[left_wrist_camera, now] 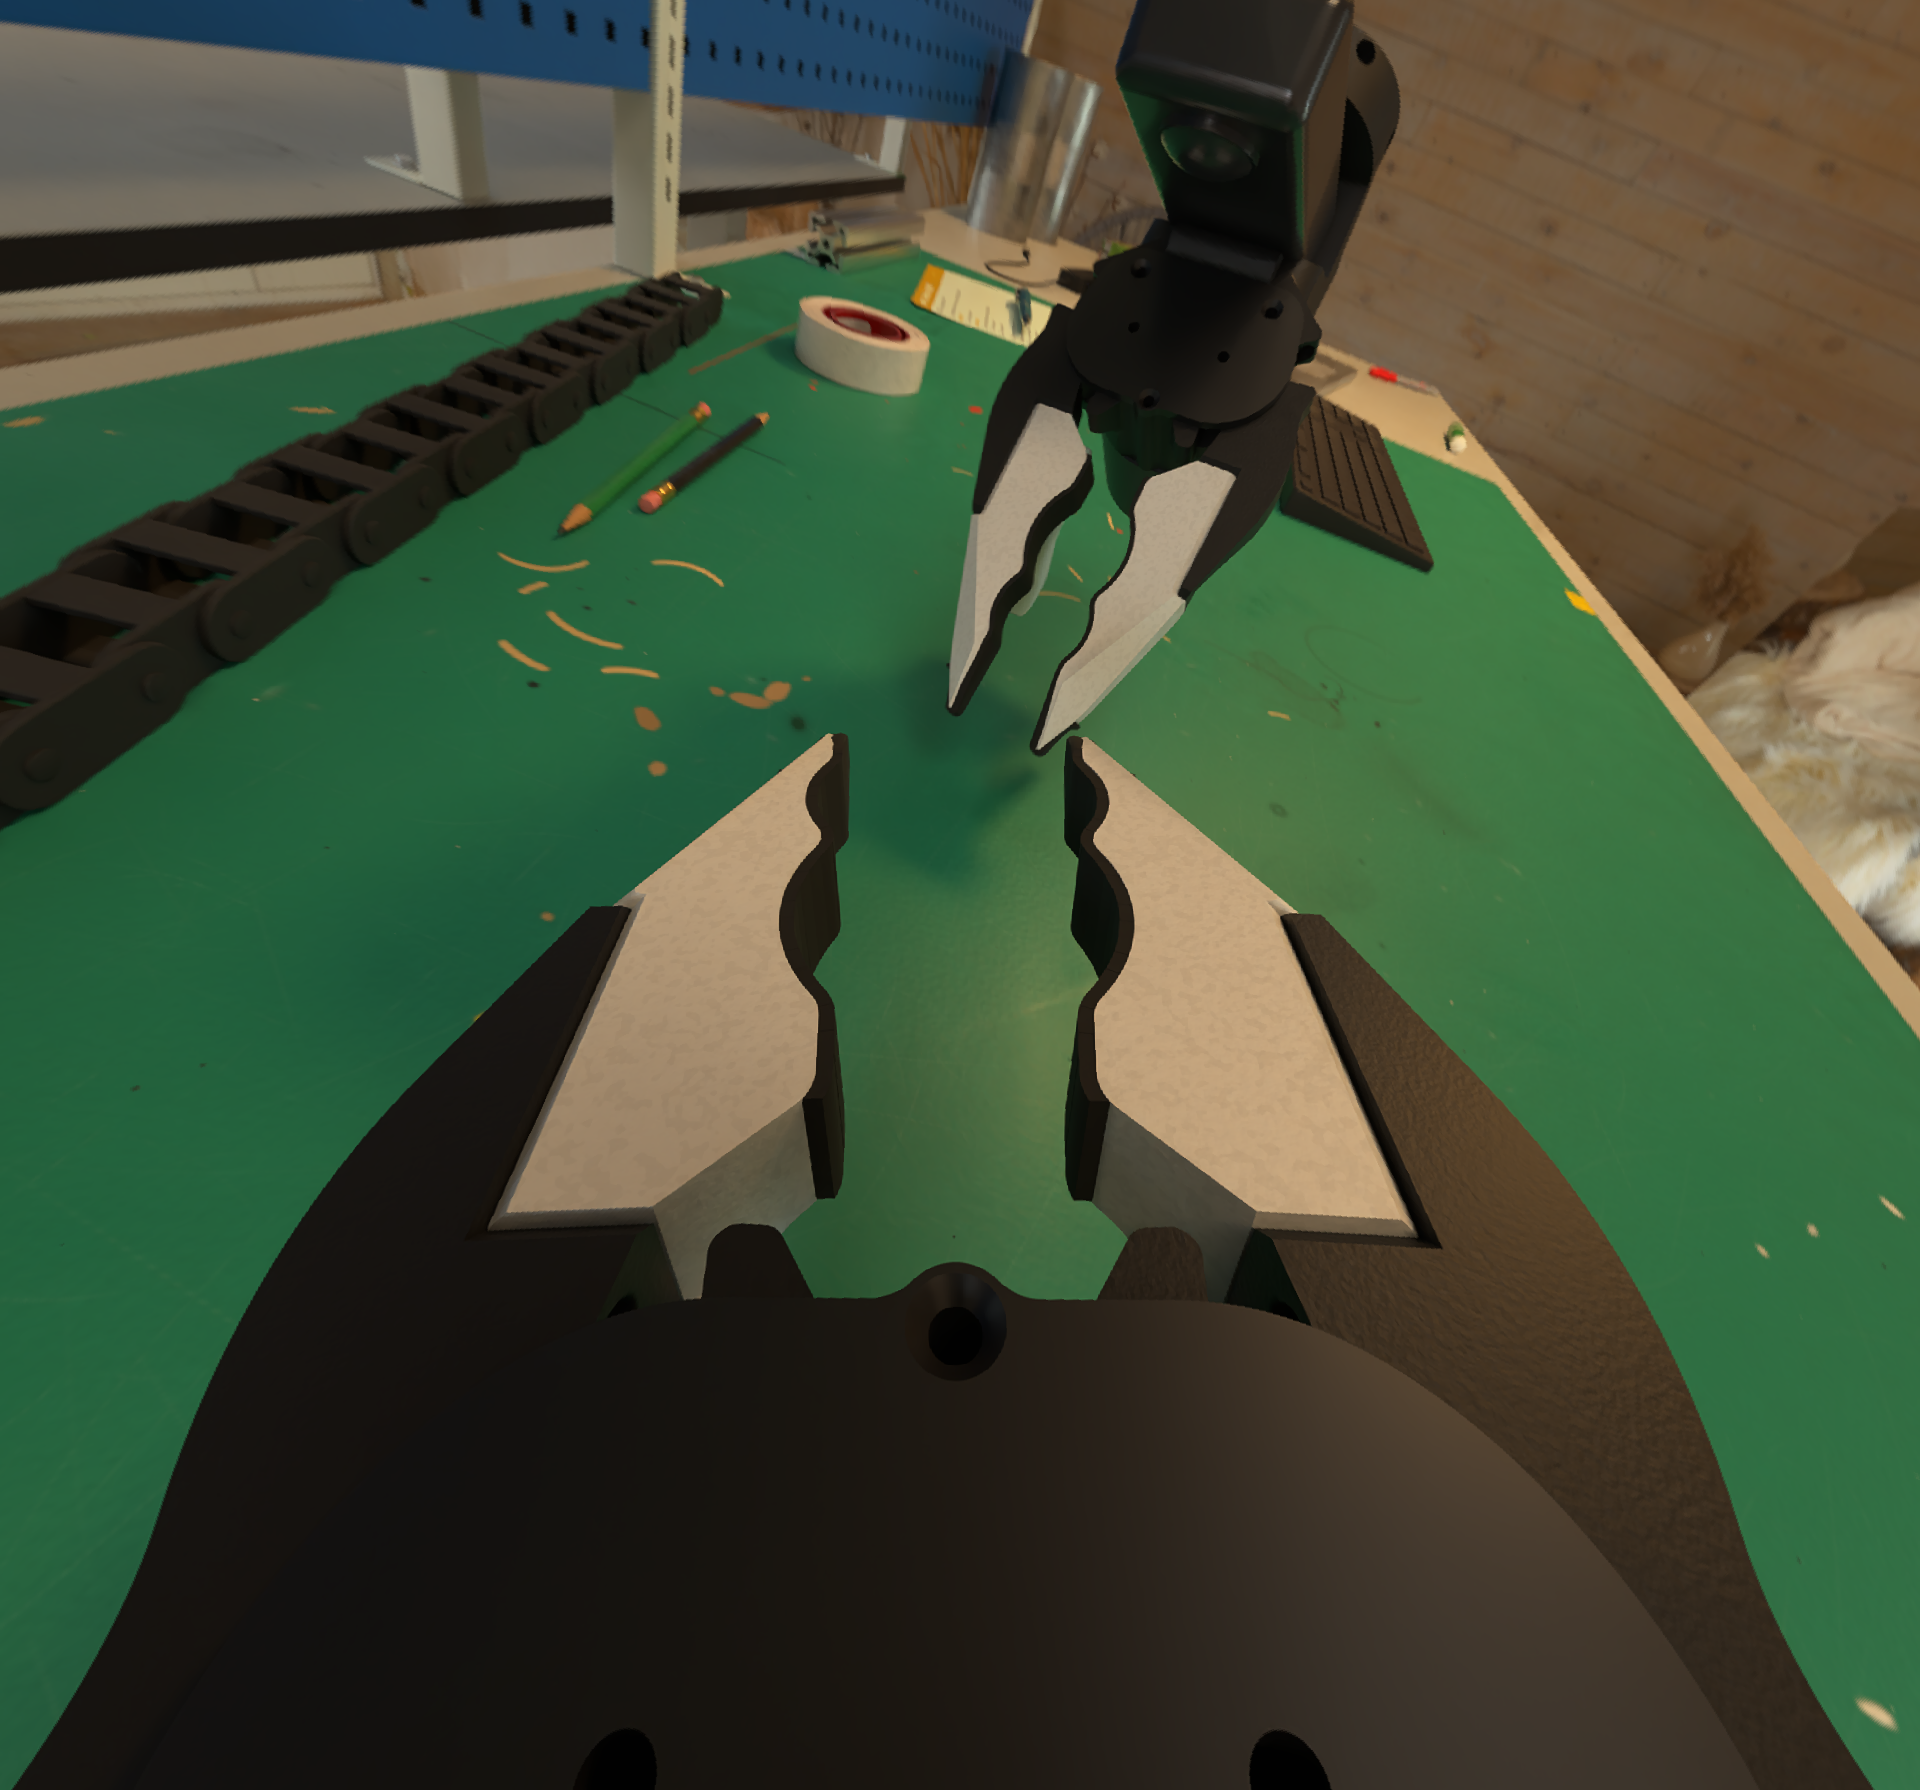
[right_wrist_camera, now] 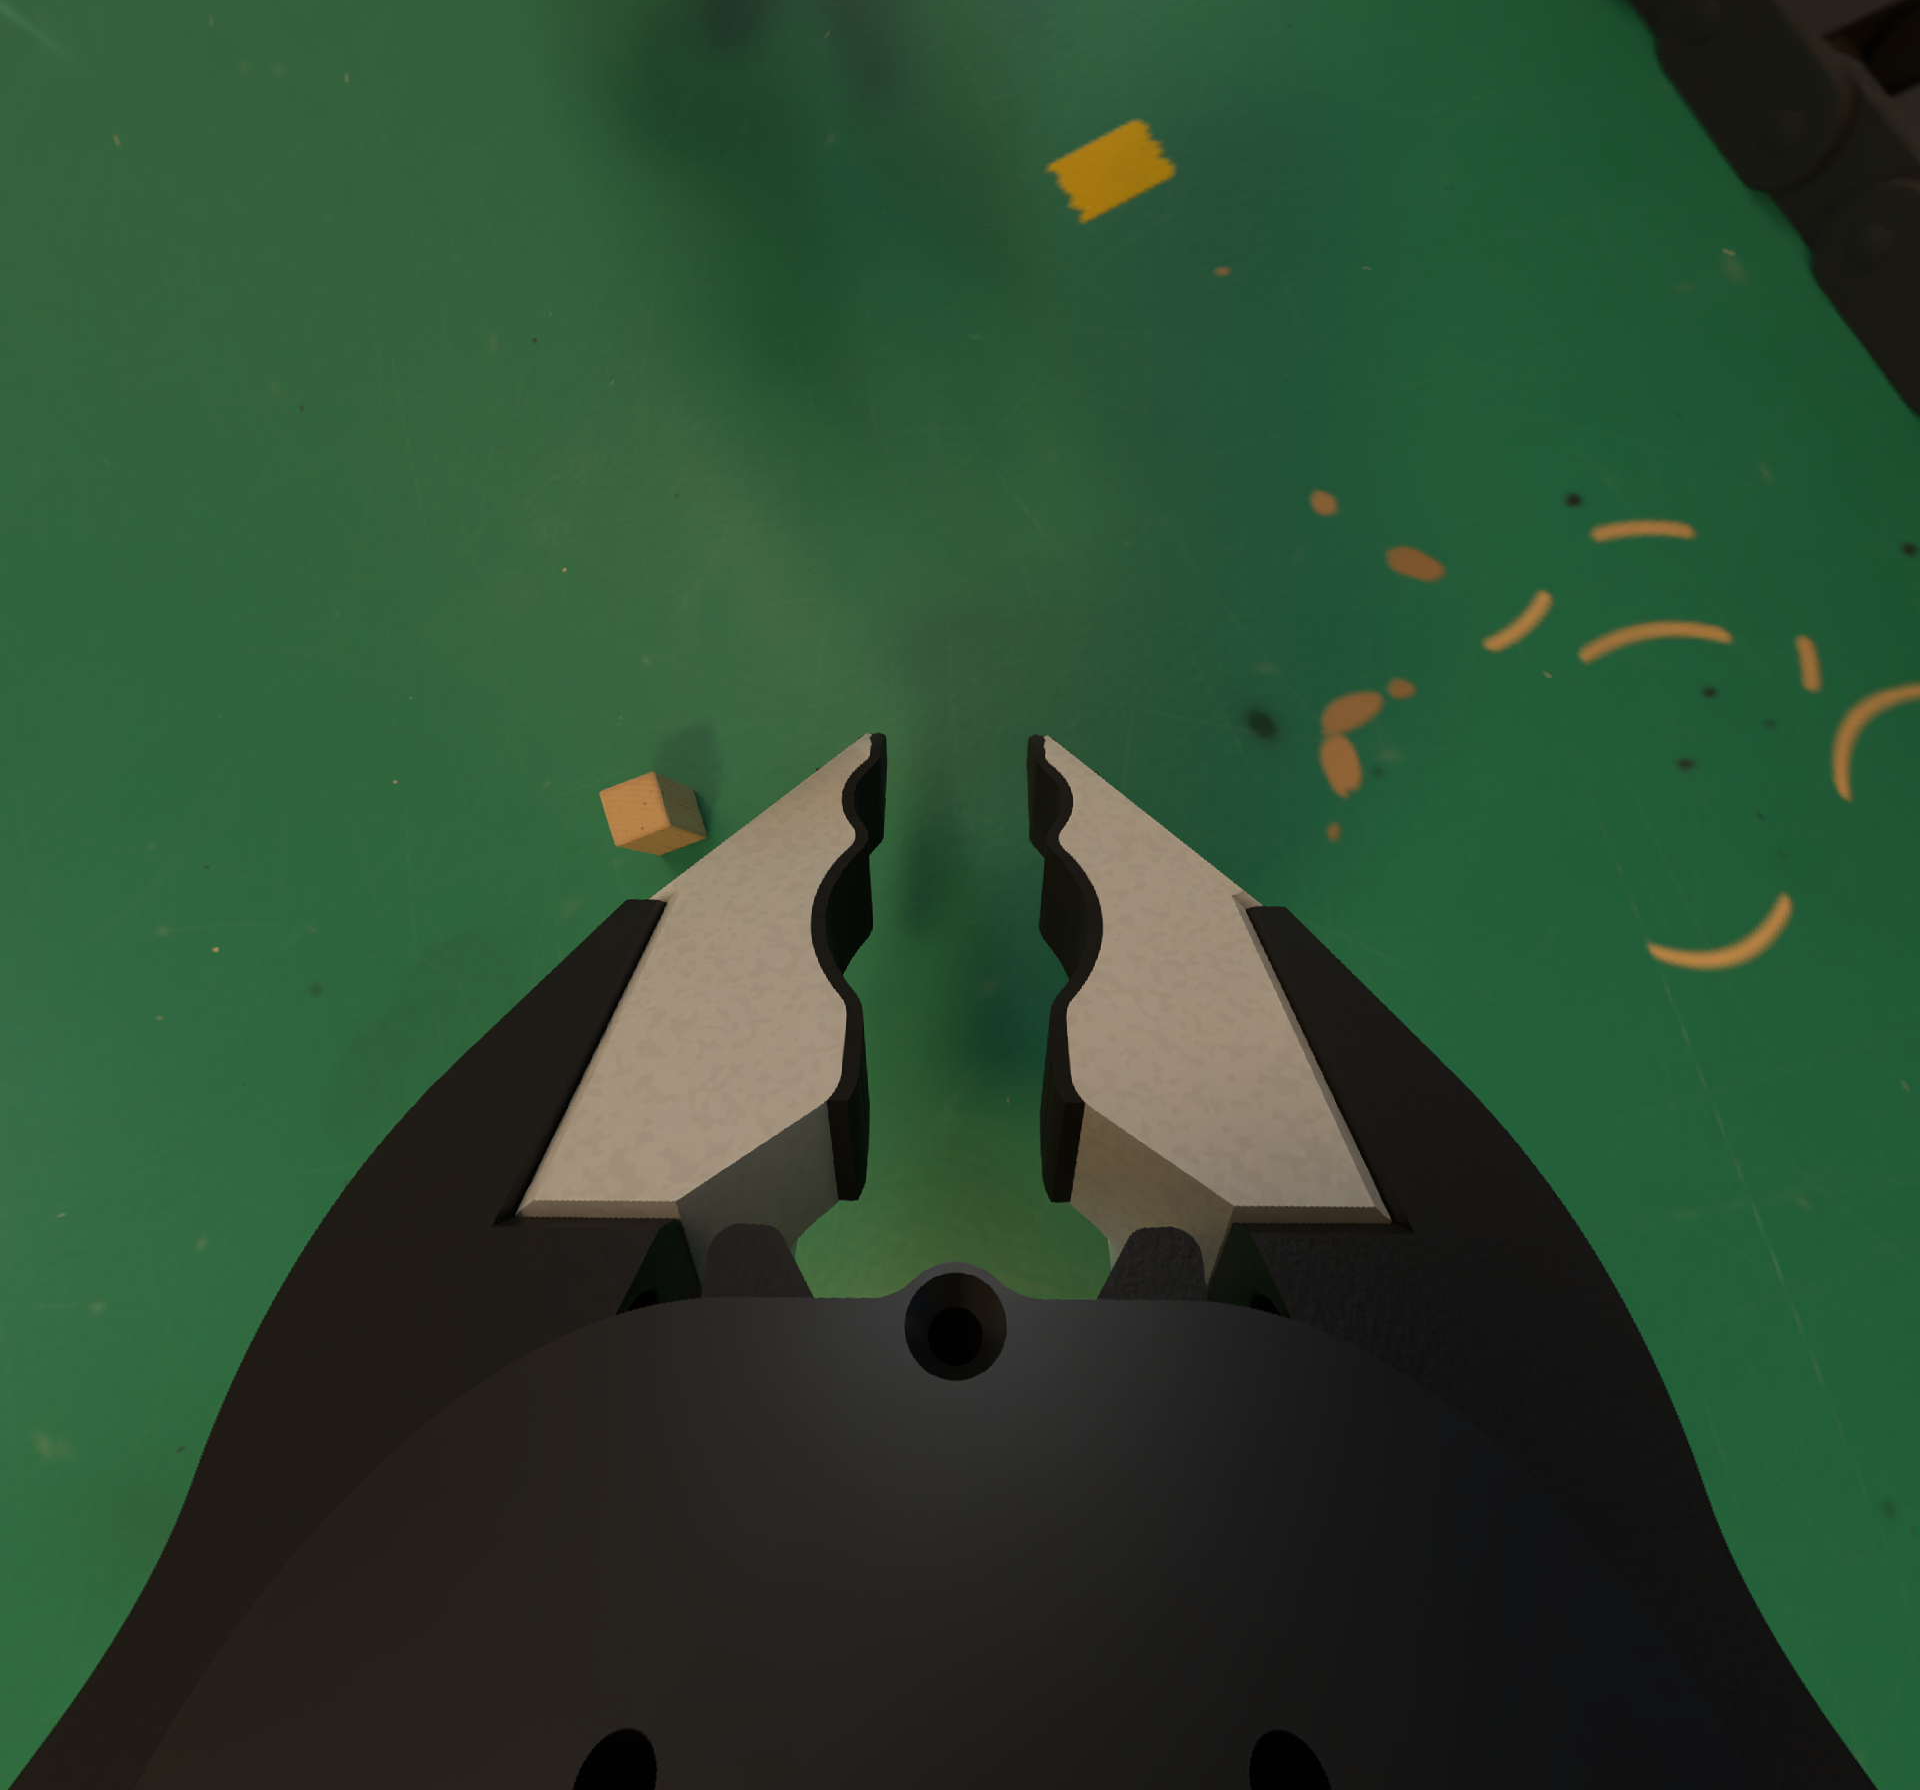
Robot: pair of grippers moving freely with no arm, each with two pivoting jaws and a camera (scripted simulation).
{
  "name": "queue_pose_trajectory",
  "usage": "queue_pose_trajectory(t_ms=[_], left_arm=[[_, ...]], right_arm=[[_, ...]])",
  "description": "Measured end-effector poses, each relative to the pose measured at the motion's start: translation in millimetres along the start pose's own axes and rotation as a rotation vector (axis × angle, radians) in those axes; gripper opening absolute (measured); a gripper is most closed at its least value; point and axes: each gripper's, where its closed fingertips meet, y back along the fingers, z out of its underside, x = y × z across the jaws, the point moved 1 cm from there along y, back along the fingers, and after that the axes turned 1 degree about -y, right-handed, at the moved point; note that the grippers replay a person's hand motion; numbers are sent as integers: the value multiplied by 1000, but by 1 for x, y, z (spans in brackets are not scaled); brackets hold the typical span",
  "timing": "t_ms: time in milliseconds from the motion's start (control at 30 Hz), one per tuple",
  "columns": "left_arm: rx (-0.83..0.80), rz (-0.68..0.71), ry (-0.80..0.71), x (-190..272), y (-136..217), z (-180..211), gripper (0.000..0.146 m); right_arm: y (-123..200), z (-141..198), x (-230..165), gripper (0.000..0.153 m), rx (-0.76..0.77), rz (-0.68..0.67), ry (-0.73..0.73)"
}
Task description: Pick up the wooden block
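Your right gripper (right_wrist_camera: 956, 743) hangs over the green mat (right_wrist_camera: 416, 493) with its jaws apart and nothing between them. The wooden block (right_wrist_camera: 651, 812) lies on the mat just beside its left fingertip, outside the gap. Beyond the block, your left gripper (left_wrist_camera: 956, 748) is also spread and empty. Farther off, past the block, lies a yellow tape scrap (right_wrist_camera: 1110, 169).

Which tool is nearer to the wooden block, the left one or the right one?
Right. The right tool hangs open with the wooden block just beside its finger. The left tool is farther; its own view shows no block.
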Motion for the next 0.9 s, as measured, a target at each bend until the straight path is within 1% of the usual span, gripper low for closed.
queue_pose_trajectory(t_ms=[100, 133, 267, 300, 400, 467, 533, 600, 700, 733, 767, 800, 833, 900], left_arm=[[-50, 14, -28, 5, -4, 7, 41], [-65, 16, -42, 7, -5, 9, 41], [-140, 46, -105, 18, -11, 21, 39], [-159, 46, -119, 19, -13, 24, 39], [-201, 52, -130, 20, -16, 28, 38], [-184, 58, -124, 20, -15, 25, 37], [-74, 37, -118, 16, -6, 10, 37], [119, -17, -92, 8, 13, -16, 38], [495, -144, -36, -9, 64, -59, 42], [604, -180, -30, -12, 82, -70, 43], [679, -210, -30, -14, 96, -77, 43], [714, -232, -37, -14, 106, -80, 43], [710, -247, -46, -14, 110, -80, 43], [643, -270, -59, -14, 109, -75, 43]], right_arm=[[-11, 2, -4, 25, -21, 11, 55], [-12, 2, -9, 23, -16, -9, 69], [-5, 5, -49, 22, 14, -211, 184], [-5, 8, -57, 22, 7, -234, 210], [-10, 18, -68, 22, -33, -228, 267], [-14, 22, -71, 22, -44, -221, 281], [-18, 25, -69, 19, -69, -197, 296], [-19, 25, -67, 14, -73, -164, 326], [-19, 26, -66, 12, -69, -151, 339], [-18, 25, -65, 12, -65, -137, 339], [-16, 24, -62, 12, -53, -122, 331], [-14, 21, -61, 12, -31, -111, 315], [-12, 18, -59, 12, -2, -102, 294], [-8, 13, -55, 12, 44, -83, 255]])
